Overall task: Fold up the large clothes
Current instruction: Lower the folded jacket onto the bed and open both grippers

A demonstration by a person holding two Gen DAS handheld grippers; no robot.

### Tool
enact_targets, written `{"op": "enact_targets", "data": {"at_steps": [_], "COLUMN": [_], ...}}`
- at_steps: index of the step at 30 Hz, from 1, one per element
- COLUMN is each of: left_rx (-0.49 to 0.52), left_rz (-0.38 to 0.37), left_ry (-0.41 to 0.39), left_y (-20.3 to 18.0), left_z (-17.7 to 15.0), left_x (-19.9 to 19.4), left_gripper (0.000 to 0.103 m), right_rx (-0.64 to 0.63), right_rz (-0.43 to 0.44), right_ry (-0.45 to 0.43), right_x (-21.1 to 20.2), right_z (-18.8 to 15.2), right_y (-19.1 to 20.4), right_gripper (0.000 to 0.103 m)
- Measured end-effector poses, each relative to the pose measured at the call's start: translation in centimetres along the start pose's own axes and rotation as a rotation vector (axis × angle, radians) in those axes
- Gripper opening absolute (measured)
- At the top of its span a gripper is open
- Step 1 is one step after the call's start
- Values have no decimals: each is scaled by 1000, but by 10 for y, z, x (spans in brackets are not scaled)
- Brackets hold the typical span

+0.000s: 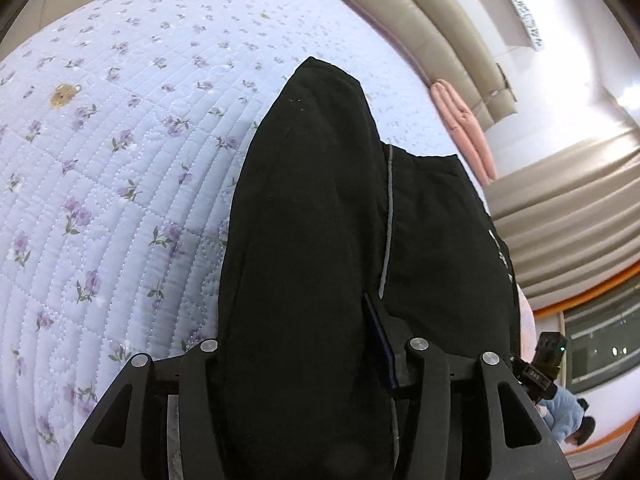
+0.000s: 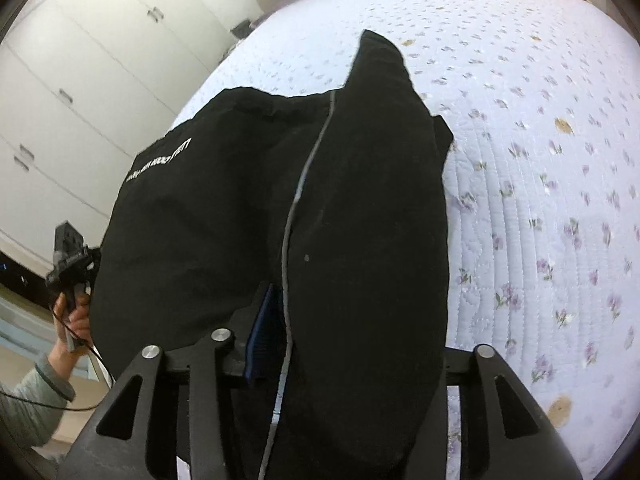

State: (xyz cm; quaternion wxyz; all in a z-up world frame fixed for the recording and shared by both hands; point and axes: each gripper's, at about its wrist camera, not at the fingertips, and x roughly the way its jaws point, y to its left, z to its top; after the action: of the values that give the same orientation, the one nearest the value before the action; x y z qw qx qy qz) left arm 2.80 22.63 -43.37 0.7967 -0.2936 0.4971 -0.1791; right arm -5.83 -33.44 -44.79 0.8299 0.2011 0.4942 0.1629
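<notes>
A black padded garment (image 1: 312,208) with a grey zip line (image 1: 389,216) and white lettering (image 2: 160,162) stretches from both grippers out over a pale blue flowered quilt (image 1: 120,160). In the left wrist view a thick fold fills the gap of my left gripper (image 1: 296,312). It hides the left finger, and the blue pad (image 1: 376,340) on the right finger stands beside the fold. In the right wrist view the cloth (image 2: 360,200) likewise lies between the wide jaws of my right gripper (image 2: 356,300). The blue pad (image 2: 264,328) on its left finger shows bare and the right finger is covered.
The quilt (image 2: 540,160) covers a bed with a beige padded headboard (image 1: 420,20). A folded pink blanket (image 1: 464,128) lies by the headboard. White wardrobe doors (image 2: 80,60) stand beyond the bed. A hand (image 2: 74,320) holds the left gripper's body (image 2: 70,256). A window (image 1: 600,340) is at lower right.
</notes>
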Motion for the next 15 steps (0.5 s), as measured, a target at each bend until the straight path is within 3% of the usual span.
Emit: {"op": "enact_targets", "data": {"at_steps": [2, 5, 8, 12, 15], "left_rx": [46, 127, 207, 300, 386], "left_rz": [10, 78, 154, 204, 176], "left_ry": [-12, -48, -118, -205, -186], "left_y": [-3, -17, -37, -70, -105], "left_z": [-2, -6, -9, -9, -6], "left_x": [-3, -18, -55, -100, -100], "left_gripper": [52, 51, 50, 50, 50], "right_rx": [-6, 2, 61, 41, 57], "right_rz": [-22, -142, -225, -424, -384], "right_ry": [-32, -57, -68, -90, -173], "right_x": [1, -9, -20, -69, -87], "right_z": [0, -14, -22, -11, 15], "right_y": [7, 22, 43, 52, 73], "right_gripper": [51, 64, 64, 67, 68]}}
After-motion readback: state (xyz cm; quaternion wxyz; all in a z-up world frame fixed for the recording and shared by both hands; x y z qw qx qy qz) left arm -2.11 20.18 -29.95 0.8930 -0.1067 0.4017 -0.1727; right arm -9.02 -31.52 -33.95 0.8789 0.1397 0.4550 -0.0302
